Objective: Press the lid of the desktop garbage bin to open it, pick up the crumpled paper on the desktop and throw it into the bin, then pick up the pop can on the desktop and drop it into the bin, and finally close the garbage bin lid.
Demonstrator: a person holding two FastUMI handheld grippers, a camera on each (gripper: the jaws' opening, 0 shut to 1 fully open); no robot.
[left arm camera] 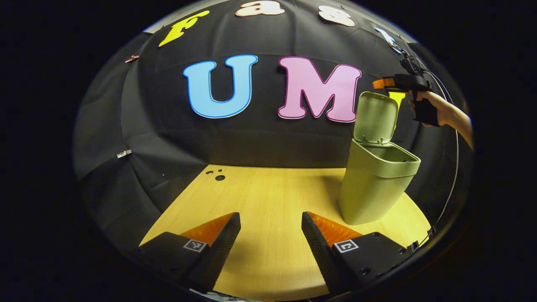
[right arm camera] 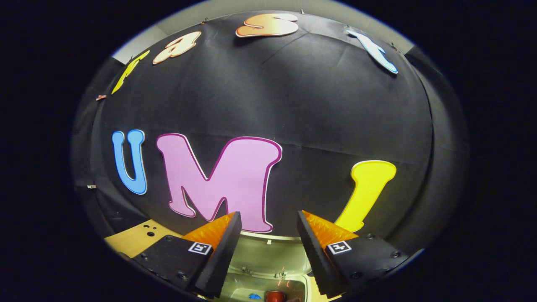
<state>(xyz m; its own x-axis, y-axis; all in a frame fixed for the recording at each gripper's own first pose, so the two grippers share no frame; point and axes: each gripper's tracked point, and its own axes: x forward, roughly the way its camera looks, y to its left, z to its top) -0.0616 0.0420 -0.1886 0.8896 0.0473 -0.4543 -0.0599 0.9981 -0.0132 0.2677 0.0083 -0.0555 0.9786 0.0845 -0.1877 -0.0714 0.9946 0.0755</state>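
One green desktop bin [left arm camera: 377,184] on the wooden table [left arm camera: 272,201], lid [left arm camera: 375,117] upright, one red can [right arm camera: 275,297] inside, left gripper [left arm camera: 271,228] fingers wide apart, empty, right gripper [right arm camera: 268,235] above the bin, fingers spread, empty

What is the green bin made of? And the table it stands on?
The bin looks like plastic: smooth, matte olive green, with thin moulded walls and a hinged lid standing open. The table looks like wood or a wood-look board: pale yellow with fine straight grain lines. Which of the two, I cannot tell.
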